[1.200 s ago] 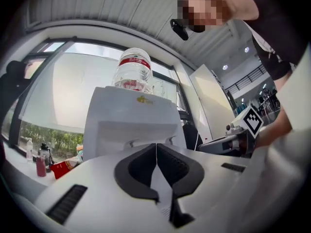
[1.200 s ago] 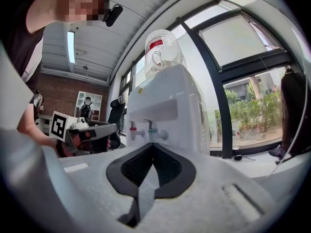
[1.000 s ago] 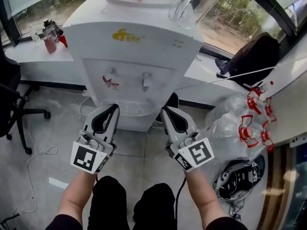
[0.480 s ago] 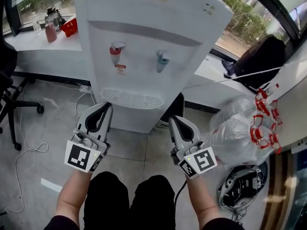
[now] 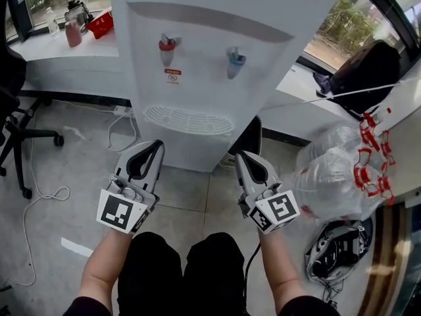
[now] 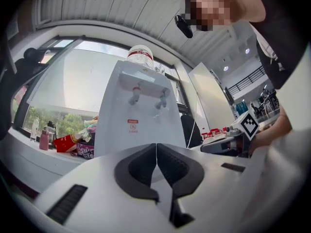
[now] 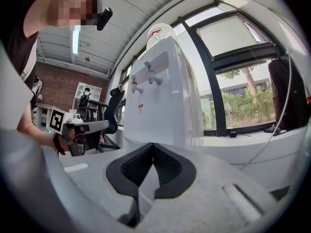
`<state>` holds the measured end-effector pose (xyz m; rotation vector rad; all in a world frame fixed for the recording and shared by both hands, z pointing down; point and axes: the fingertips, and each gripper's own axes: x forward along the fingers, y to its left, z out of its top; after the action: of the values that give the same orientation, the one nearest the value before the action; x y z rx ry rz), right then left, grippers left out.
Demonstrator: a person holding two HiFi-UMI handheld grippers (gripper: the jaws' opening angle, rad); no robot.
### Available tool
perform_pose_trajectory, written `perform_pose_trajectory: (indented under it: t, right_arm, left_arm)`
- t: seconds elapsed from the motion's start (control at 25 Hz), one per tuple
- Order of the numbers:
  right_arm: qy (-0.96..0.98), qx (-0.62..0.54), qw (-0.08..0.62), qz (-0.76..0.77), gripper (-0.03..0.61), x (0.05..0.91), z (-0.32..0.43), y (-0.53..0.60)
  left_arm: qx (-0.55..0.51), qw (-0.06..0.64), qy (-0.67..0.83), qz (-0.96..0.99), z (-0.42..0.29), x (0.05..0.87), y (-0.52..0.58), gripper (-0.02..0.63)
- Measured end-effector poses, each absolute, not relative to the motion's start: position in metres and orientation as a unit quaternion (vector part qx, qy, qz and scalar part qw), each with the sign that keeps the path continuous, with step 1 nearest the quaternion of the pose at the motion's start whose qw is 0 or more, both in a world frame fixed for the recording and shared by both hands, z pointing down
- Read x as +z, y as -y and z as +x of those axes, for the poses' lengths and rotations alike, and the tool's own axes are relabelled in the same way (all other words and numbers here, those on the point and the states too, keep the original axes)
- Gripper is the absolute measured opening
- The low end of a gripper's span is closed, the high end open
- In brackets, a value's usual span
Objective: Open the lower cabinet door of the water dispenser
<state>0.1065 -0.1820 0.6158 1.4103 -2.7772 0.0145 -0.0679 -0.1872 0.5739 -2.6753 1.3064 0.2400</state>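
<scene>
Seemingly lower — left gripper [image 5: 158, 145], right gripper [image 5: 241, 155].

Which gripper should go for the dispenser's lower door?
Left, probably: the left gripper faces the lower cabinet door squarely, while the right gripper sits off its right corner. Both have their jaws shut, and no handle is visible.

In front of you the grey tiled floor [image 5: 191, 199] is carrying the white water dispenser [image 5: 210, 64]. To your left a white cable [image 5: 41, 201] is trailing across the tiles beside a chair base [image 5: 26, 143]. To your right a clear plastic bag [image 5: 329, 176] is resting on them.
</scene>
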Motion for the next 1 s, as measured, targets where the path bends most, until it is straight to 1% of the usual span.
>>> perform_pose_trajectory:
  t: [0.2,0.28,0.4,0.6,0.72,0.8,1.0]
  right_arm:
    - [0.889,0.001,0.027,0.457,0.002,0.629,0.112,0.191]
    - [0.887,0.003,0.027,0.462,0.02,0.635,0.117,0.196]
    - [0.884,0.017,0.028,0.467,0.028,0.647,0.122,0.204]
    - [0.877,0.023,0.048,0.477,0.093,0.668,0.127,0.218]
    - [0.873,0.023,0.055,0.484,0.16,0.678,0.128,0.231]
    - [0.871,0.028,0.057,0.487,0.194,0.684,0.13,0.24]
    - [0.881,0.041,0.061,0.466,0.252,0.7,0.124,0.259]
  left_arm:
    - [0.074,0.076,-0.418,-0.902,-0.066,0.572,0.186,0.011]
    - [0.074,0.076,-0.416,-0.903,-0.067,0.573,0.189,0.011]
    - [0.079,0.075,-0.416,-0.903,-0.067,0.576,0.19,0.011]
    - [0.077,0.063,-0.414,-0.905,-0.065,0.59,0.19,0.011]
    - [0.072,0.059,-0.417,-0.904,-0.066,0.6,0.194,0.011]
    - [0.078,0.055,-0.415,-0.905,-0.064,0.603,0.195,0.011]
    - [0.082,0.055,-0.407,-0.908,-0.058,0.606,0.195,0.011]
